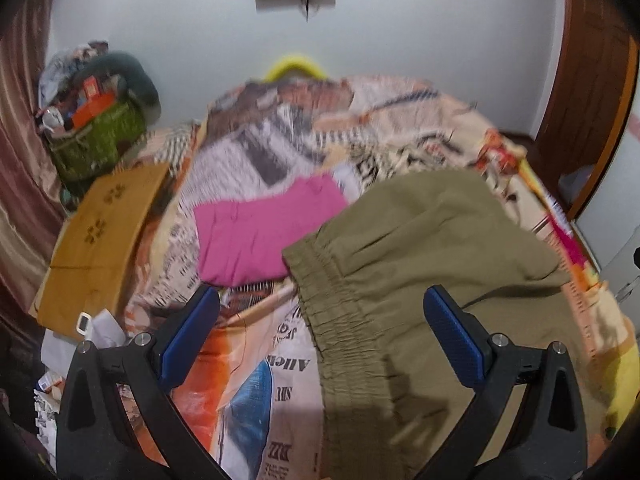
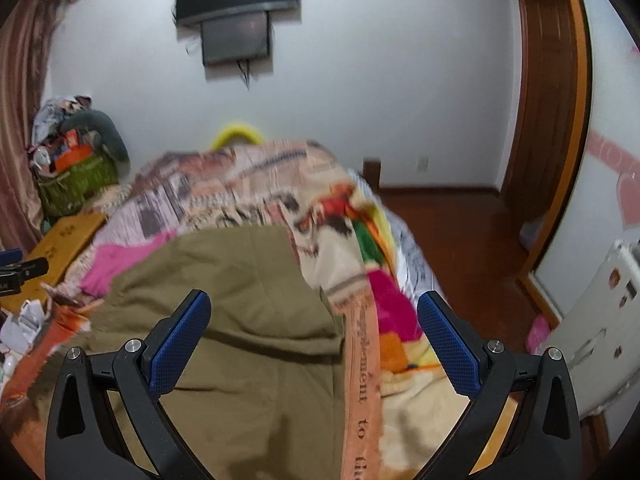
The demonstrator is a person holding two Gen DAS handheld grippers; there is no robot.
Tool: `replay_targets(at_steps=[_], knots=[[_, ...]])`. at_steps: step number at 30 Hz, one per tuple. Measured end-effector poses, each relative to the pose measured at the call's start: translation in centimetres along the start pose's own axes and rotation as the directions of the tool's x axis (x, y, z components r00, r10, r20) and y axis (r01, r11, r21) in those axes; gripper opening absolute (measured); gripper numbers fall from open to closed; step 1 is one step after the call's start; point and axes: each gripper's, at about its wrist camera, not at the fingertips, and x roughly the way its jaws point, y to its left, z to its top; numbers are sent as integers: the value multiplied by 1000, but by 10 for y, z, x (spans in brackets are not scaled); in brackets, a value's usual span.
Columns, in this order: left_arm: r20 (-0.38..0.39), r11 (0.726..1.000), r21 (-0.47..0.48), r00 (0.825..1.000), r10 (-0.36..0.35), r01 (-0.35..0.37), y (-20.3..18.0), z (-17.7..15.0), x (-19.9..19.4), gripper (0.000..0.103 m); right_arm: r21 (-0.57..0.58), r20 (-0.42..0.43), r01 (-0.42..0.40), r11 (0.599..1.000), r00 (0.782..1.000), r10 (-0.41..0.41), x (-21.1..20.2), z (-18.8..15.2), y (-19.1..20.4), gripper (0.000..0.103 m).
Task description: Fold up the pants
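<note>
Left gripper [image 1: 326, 334]: released, jaws wide, lower centre.
Right gripper [image 2: 314, 338]: released, jaws wide.
Olive pants [image 1: 420, 264]: centre right, on bedspread [image 1: 256, 360].

Orange strip on my newsprint-patterned bedspread [image 2: 362, 380]: I read "…pplement to", then letters cut off at the frame edge.
Headline patch of that bedspread under my left tongs [image 1: 289, 364]: upside-down print, too blurred for me to read.
Flat brown cardboard box [image 1: 98, 236]: dark stamped marks, unreadable.
</note>
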Motion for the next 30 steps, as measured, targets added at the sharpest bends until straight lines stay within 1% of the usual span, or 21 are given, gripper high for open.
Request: replay_targets(at_steps=[3, 6, 8, 10, 11, 14, 16, 17, 18, 22, 23, 24, 26, 27, 28, 30], knots=[[-57, 1000, 13, 998, -12, 13, 1, -2, 25, 103, 10, -66, -20, 1000, 998, 20, 20, -7, -11, 103], [-116, 999, 43, 993, -11, 16, -3, -8, 46, 103, 22, -127, -47, 999, 991, 50, 43, -15, -17, 103], [-155, 998, 59, 988, -22, 31, -5, -11, 60, 103, 28, -167, -61, 998, 984, 65, 55, -22, -22, 103], [-194, 998, 54, 980, -29, 40, -5, -14, 72, 103, 33, -196, -73, 997, 977, 78, 67, -28, -25, 101], [-222, 998, 48, 974, -33, 45, -5, -16, 79, 103, 34, -208, -80, 996, 974, 85, 73, -30, -26, 98], [-268, 998, 45, 963, -33, 47, -3, -22, 92, 103, 28, -249, -99, 995, 963, 103, 87, -35, -26, 91], [-286, 998, 46, 958, -34, 49, -2, -25, 98, 103, 24, -265, -114, 993, 957, 116, 94, -37, -25, 85], [-298, 998, 46, 954, -37, 53, -2, -26, 101, 101, 20, -272, -119, 993, 955, 120, 98, -37, -25, 81], [-307, 997, 46, 951, -41, 58, -2, -28, 104, 99, 17, -277, -123, 992, 953, 123, 102, -36, -25, 79], [-336, 996, 35, 939, -67, 84, -4, -31, 112, 99, 12, -298, -126, 992, 947, 124, 118, -36, -25, 68], [-338, 996, 35, 938, -70, 87, -4, -31, 113, 99, 13, -304, -131, 991, 944, 128, 122, -36, -25, 66], [-342, 995, 37, 937, -73, 91, -6, -32, 114, 99, 21, -310, -141, 990, 940, 140, 125, -37, -26, 62], [-345, 994, 48, 936, -72, 94, -9, -33, 116, 98, 35, -317, -158, 987, 935, 161, 128, -40, -26, 48], [-344, 994, 55, 936, -70, 94, -11, -33, 117, 97, 42, -321, -165, 985, 932, 169, 129, -41, -26, 44], [-343, 994, 60, 937, -67, 93, -12, -34, 117, 96, 44, -323, -162, 986, 931, 167, 130, -42, -26, 38], [-328, 994, 80, 943, -46, 77, -15, -34, 116, 96, 38, -326, -153, 987, 932, 158, 133, -45, -26, 31]])
